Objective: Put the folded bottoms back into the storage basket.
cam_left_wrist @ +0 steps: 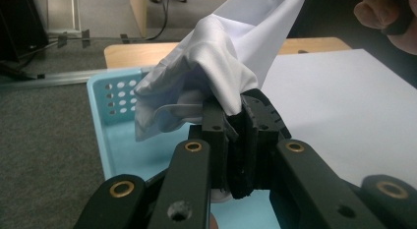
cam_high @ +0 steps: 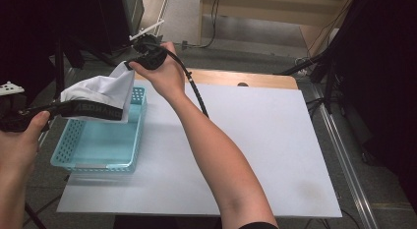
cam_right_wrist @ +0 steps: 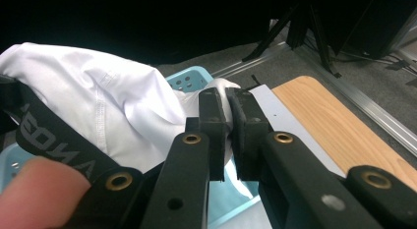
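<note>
High view: white tabletop (cam_high: 255, 140), grey carpet (cam_high: 255, 59)

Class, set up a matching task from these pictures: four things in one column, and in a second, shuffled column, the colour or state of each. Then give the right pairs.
Things:
1. basket
2. garment
3. waistband
4. table edge

Colour or state:
A. bare light wood at the far end
B. black, with lettering
C. white, held up by both grippers
D. light blue, with perforated walls

Pairs: 1-D, 2-C, 3-B, 4-A
</note>
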